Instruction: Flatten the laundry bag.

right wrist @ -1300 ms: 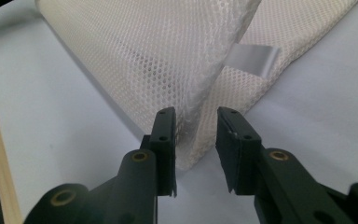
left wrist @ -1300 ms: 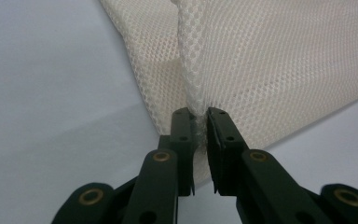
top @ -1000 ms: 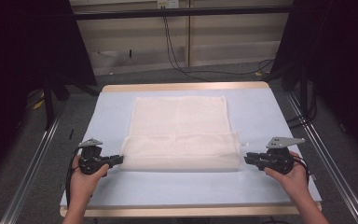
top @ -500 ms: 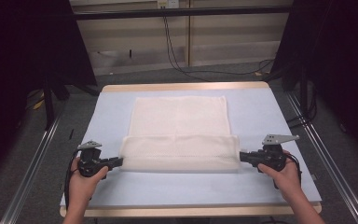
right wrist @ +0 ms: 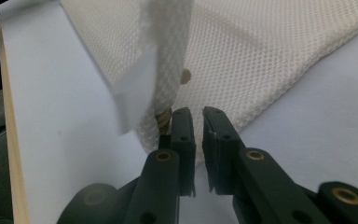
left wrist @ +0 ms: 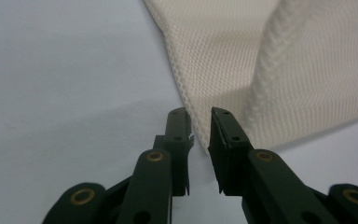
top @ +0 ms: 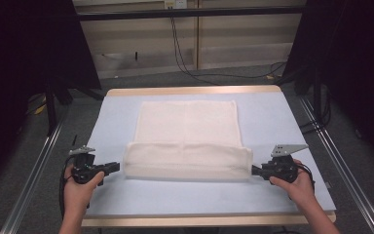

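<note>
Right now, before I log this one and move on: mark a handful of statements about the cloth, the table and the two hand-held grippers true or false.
1. The cloth is cream-white mesh. True.
2. The cloth lies wholly flat and unfolded. False: its near edge is folded over into a band across the front.
3. The left hand-held gripper is at the band's left end, the right hand-held gripper at its right end. True.
4. The table is covered in red. False: its top is pale blue with a wooden rim.
5. The right hand-held gripper holds a mug. False: cloth lies between its nearly closed jaws in the right gripper view.
6. Cables run down the wall behind the table. True.
</note>
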Demonstrator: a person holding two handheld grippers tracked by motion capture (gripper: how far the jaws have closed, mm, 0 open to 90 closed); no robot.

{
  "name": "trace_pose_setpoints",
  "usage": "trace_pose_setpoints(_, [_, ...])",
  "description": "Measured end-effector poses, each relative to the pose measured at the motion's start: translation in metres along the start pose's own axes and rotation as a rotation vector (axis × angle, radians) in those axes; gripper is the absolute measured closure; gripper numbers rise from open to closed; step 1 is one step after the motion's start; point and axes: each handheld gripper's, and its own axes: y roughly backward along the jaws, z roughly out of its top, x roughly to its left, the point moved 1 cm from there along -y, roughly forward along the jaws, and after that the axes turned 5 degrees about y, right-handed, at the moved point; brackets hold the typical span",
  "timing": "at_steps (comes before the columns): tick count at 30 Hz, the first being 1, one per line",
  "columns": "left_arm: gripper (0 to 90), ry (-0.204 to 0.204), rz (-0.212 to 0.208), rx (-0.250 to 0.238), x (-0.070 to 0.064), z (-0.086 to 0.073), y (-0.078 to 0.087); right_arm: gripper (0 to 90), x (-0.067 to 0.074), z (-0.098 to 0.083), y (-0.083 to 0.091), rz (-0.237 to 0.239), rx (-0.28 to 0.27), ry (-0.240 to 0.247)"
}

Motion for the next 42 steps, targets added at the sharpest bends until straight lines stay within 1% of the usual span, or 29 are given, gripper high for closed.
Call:
trace_pose_setpoints(1, [78.3, 0.000, 0.008, -0.001, 0.001, 0.002, -0.001, 82.5, 0.000, 0.000, 0.000, -0.001, 0.007, 0.006])
trace_pose_setpoints(3, [78.9, -0.001, -0.016, 0.007, 0.000, 0.005, -0.005, 82.6, 0.001, 0.000, -0.002, -0.003, 0.012, 0.011])
trace_pose_setpoints(6, [79.0, -0.023, -0.039, 0.032, -0.005, 0.005, -0.013, 82.5, 0.002, 0.001, -0.002, -0.004, 0.017, 0.018])
trace_pose_setpoints(7, [79.0, -0.020, -0.045, 0.036, -0.008, 0.005, -0.015, 82.5, 0.002, 0.002, -0.002, -0.003, 0.018, 0.020])
trace_pose_setpoints(8, [78.9, -0.039, -0.047, 0.051, -0.009, 0.004, -0.016, 82.5, 0.002, 0.002, -0.002, -0.006, 0.019, 0.023])
trace_pose_setpoints(9, [78.9, -0.041, -0.051, 0.056, -0.010, 0.003, -0.016, 82.5, 0.002, 0.002, -0.002, -0.002, 0.021, 0.027])
trace_pose_setpoints(11, [78.9, -0.049, -0.056, 0.067, -0.010, 0.002, -0.015, 82.5, 0.003, 0.002, -0.002, 0.001, 0.025, 0.032])
trace_pose_setpoints(14, [77.6, -0.039, -0.058, 0.078, -0.009, -0.003, -0.013, 81.4, 0.004, 0.002, -0.003, -0.004, 0.032, 0.043])
trace_pose_setpoints(15, [77.3, -0.047, -0.062, 0.098, -0.009, -0.004, -0.013, 81.3, 0.005, 0.002, -0.003, -0.004, 0.031, 0.044])
trace_pose_setpoints(17, [76.1, -0.062, -0.045, 0.116, -0.012, -0.007, -0.014, 80.5, 0.006, 0.003, -0.003, 0.003, 0.034, 0.048])
trace_pose_setpoints(18, [75.8, -0.072, -0.038, 0.123, -0.012, -0.007, -0.015, 79.5, 0.006, 0.003, -0.003, -0.005, 0.038, 0.054])
trace_pose_setpoints(19, [74.9, -0.076, -0.044, 0.132, -0.013, -0.008, -0.016, 77.7, 0.006, 0.003, -0.003, -0.014, 0.038, 0.054])
trace_pose_setpoints(20, [73.3, -0.084, -0.035, 0.130, -0.014, -0.008, -0.017, 76.0, 0.006, 0.003, -0.003, -0.025, 0.039, 0.048])
trace_pose_setpoints(21, [71.7, -0.078, -0.035, 0.127, -0.015, -0.008, -0.018, 75.5, 0.006, 0.004, -0.003, -0.055, 0.042, 0.047])
trace_pose_setpoints(22, [71.5, -0.082, -0.035, 0.136, -0.015, -0.008, -0.019, 74.4, 0.005, 0.004, -0.003, -0.066, 0.047, 0.052])
trace_pose_setpoints(24, [69.5, -0.082, -0.020, 0.132, -0.016, -0.008, -0.020, 69.2, 0.005, 0.005, -0.003, -0.097, 0.036, 0.037])
trace_pose_setpoints(25, [65.7, -0.093, -0.014, 0.131, -0.016, -0.008, -0.021, 67.0, 0.005, 0.005, -0.003, -0.123, 0.034, 0.022])
trace_pose_setpoints(27, [62.0, -0.102, -0.011, 0.138, -0.016, -0.008, -0.022, 63.6, 0.006, 0.005, -0.005, -0.140, 0.040, 0.010])
trace_pose_setpoints(28, [60.0, -0.103, -0.002, 0.129, -0.017, -0.008, -0.024, 61.1, 0.006, 0.005, -0.007, -0.141, 0.045, -0.001])
trace_pose_setpoints(29, [58.4, -0.120, 0.002, 0.147, -0.017, -0.009, -0.025, 59.6, 0.006, 0.004, -0.009, -0.157, 0.062, -0.017])
trace_pose_setpoints(30, [56.7, -0.117, -0.003, 0.144, -0.018, -0.010, -0.026, 58.8, 0.006, 0.003, -0.010, -0.170, 0.085, -0.016])
trace_pose_setpoints(33, [52.6, -0.113, -0.015, 0.133, -0.020, -0.010, -0.028, 59.2, 0.007, 0.002, -0.013, -0.180, 0.108, -0.042])
trace_pose_setpoints(34, [51.8, -0.125, -0.014, 0.134, -0.021, -0.010, -0.029, 60.3, 0.008, 0.003, -0.014, -0.176, 0.110, -0.048])
trace_pose_setpoints(35, [50.1, -0.133, -0.016, 0.148, -0.022, -0.009, -0.028, 60.3, 0.008, 0.003, -0.015, -0.167, 0.112, -0.037])
trace_pose_setpoints(36, [48.3, -0.120, -0.016, 0.134, -0.024, -0.010, -0.030, 60.2, 0.009, 0.004, -0.016, -0.156, 0.112, -0.038])
trace_pose_setpoints(37, [47.8, -0.135, -0.022, 0.143, -0.024, -0.010, -0.030, 59.8, 0.010, 0.005, -0.018, -0.151, 0.116, -0.037])
trace_pose_setpoints(39, [47.0, -0.131, -0.039, 0.145, -0.027, -0.010, -0.032, 60.2, 0.012, 0.006, -0.022, -0.136, 0.129, -0.042])
trace_pose_setpoints(40, [47.4, -0.130, -0.054, 0.150, -0.028, -0.010, -0.033, 60.6, 0.014, 0.006, -0.023, -0.144, 0.127, -0.038])
trace_pose_setpoints(42, [47.7, -0.159, -0.023, 0.160, -0.032, -0.011, -0.033, 62.2, 0.015, 0.007, -0.023, -0.154, 0.137, -0.037])
